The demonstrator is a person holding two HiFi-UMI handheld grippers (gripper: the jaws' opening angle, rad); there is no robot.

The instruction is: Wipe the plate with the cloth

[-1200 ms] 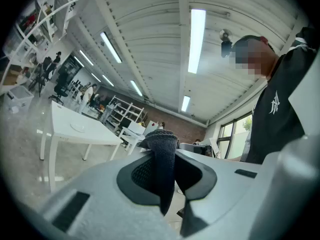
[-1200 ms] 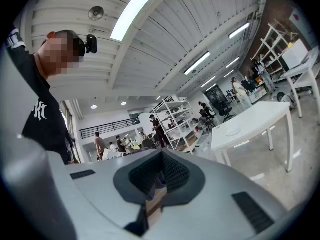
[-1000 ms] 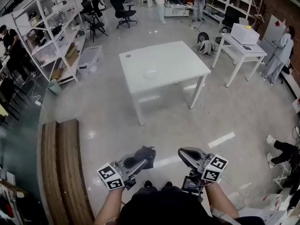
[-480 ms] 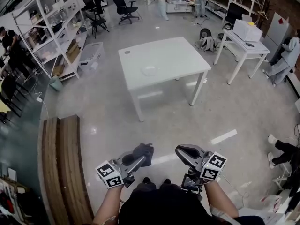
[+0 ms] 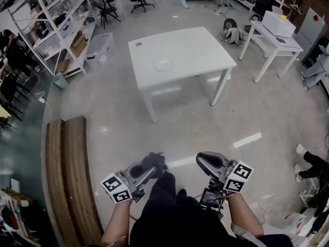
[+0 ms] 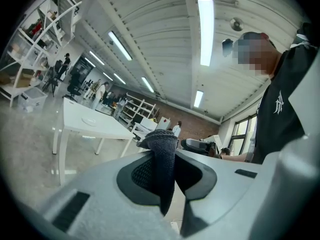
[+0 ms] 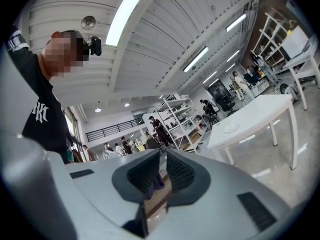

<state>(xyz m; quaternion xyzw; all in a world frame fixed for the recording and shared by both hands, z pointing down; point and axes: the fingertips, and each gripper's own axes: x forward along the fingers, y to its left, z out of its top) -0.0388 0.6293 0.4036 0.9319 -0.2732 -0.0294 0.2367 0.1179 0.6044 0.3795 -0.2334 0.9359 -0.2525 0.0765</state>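
Note:
A small white plate [image 5: 163,65] lies on the white table [image 5: 195,55] far ahead of me across the floor. My left gripper [image 5: 153,171] is held low in front of my body, shut on a dark grey cloth [image 5: 154,160] that bunches above the jaws. In the left gripper view the cloth [image 6: 163,156] hangs between the pads, with the plate [image 6: 90,120] far off to the left. My right gripper [image 5: 202,161] is beside the left one, shut with nothing in it. The right gripper view shows its pads [image 7: 179,171] nearly touching and the plate [image 7: 231,128] far off.
A wooden bench [image 5: 67,179] runs along the floor at my left. Shelving [image 5: 51,30] stands at the back left. A second white table [image 5: 275,40] with a box is at the back right. A person's legs [image 5: 311,163] show at the right edge.
The view has moved forward toward the white table, which now sits a little lower and nearer. Both grippers keep their pose, the left still holding the cloth.

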